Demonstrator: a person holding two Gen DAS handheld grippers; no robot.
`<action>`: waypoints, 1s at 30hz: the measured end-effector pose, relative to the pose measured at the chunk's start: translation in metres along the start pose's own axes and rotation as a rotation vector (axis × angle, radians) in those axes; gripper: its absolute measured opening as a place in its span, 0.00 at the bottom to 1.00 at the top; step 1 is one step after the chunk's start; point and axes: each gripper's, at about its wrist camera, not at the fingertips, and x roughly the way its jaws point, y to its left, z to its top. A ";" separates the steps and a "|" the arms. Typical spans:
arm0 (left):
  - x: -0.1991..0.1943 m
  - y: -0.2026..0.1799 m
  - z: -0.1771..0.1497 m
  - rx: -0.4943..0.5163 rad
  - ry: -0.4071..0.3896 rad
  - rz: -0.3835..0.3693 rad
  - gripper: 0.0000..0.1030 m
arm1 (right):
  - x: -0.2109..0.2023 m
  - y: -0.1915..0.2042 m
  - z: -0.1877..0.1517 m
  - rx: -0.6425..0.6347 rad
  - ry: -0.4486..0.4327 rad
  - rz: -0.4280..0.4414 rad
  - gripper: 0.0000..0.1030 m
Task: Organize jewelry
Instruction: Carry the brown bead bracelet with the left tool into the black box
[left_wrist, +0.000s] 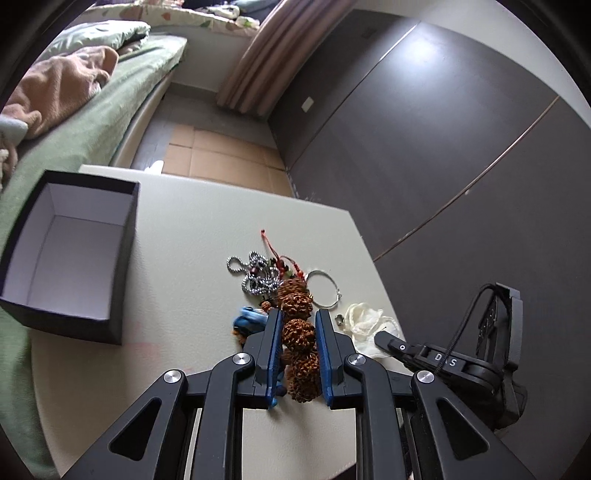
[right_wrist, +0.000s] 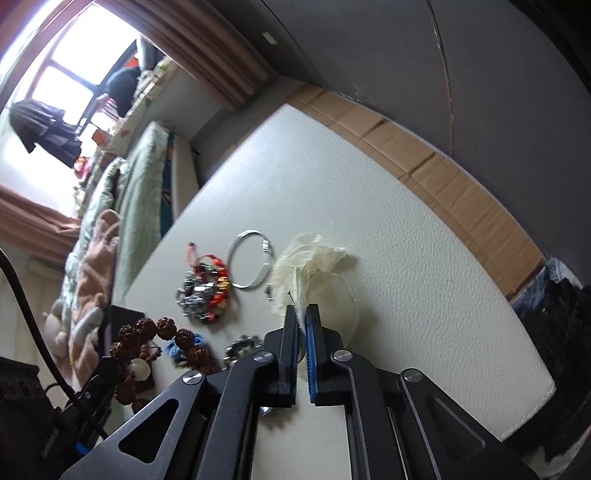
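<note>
A string of rough brown seed beads hangs lifted off the white tabletop, and my left gripper is shut on it with its blue pads. In the right wrist view the same beads loop at the lower left. My right gripper is shut on the edge of a cream fabric flower, which also shows in the left wrist view as the flower. A silver ball chain, a red cord bracelet, a silver bangle and a blue piece lie close together.
An open dark box with a pale inside stands on the table's left side. A green bed runs along the left. Cardboard covers the floor beyond the table, and a dark panelled wall rises on the right.
</note>
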 end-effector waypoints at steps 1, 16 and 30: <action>-0.004 0.002 0.001 0.000 -0.006 -0.004 0.18 | -0.004 0.002 -0.001 -0.011 -0.009 0.008 0.05; -0.051 0.025 0.012 -0.029 -0.113 0.018 0.18 | -0.030 0.052 -0.017 -0.156 -0.074 0.126 0.05; -0.104 0.055 0.035 -0.063 -0.305 0.055 0.18 | -0.018 0.160 -0.016 -0.412 -0.082 0.292 0.05</action>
